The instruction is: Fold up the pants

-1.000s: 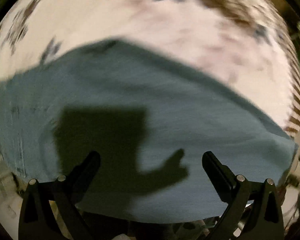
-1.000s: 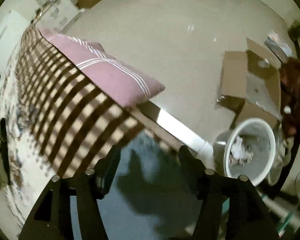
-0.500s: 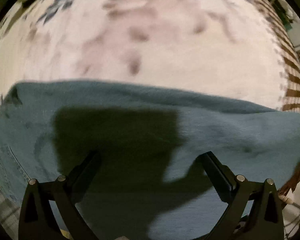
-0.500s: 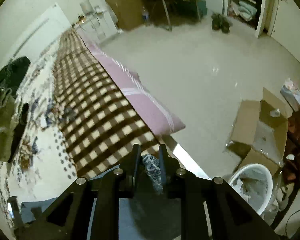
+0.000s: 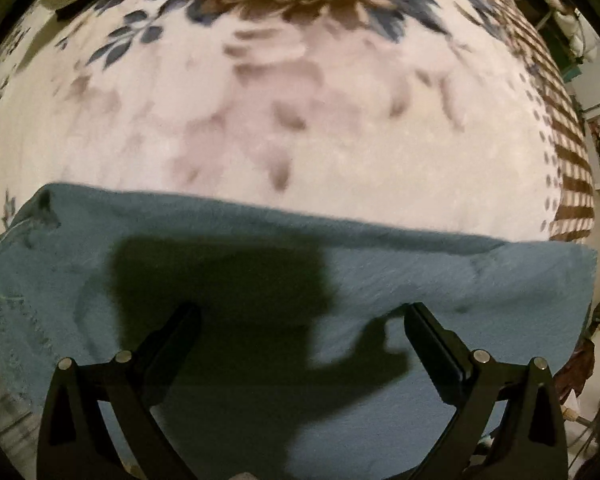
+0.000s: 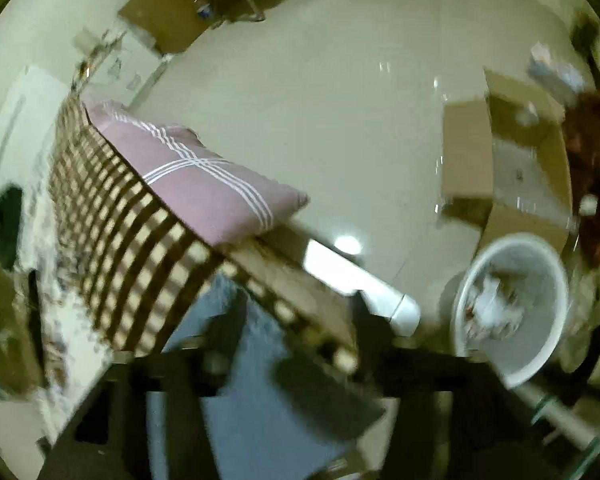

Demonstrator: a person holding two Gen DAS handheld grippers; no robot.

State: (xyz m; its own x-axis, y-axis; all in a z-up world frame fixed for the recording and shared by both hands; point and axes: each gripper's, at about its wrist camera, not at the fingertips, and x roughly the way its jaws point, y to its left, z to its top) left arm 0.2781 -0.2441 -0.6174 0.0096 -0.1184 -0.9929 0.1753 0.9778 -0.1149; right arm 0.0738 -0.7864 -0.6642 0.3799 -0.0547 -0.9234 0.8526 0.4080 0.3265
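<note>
Floral bedspread [image 5: 300, 128] leftward; pillow [image 6: 204, 184], bin [image 6: 512, 308] rightward.

A bed [image 6: 112, 248] with checked cover, a pink pillow [image 6: 204, 184] at its edge; pale glossy floor [image 6: 340, 120], cardboard boxes [image 6: 500, 168], white bin [image 6: 516, 312].

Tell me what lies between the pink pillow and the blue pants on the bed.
In the right wrist view, brown checked bedding fills the stretch between the pink pillow and the blue pants.

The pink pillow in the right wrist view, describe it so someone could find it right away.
Find the brown checked blanket covering the bed. Along its floor-side edge lies the pink pillow. It is the only plain pink thing, crossed by thin white stripes.
</note>
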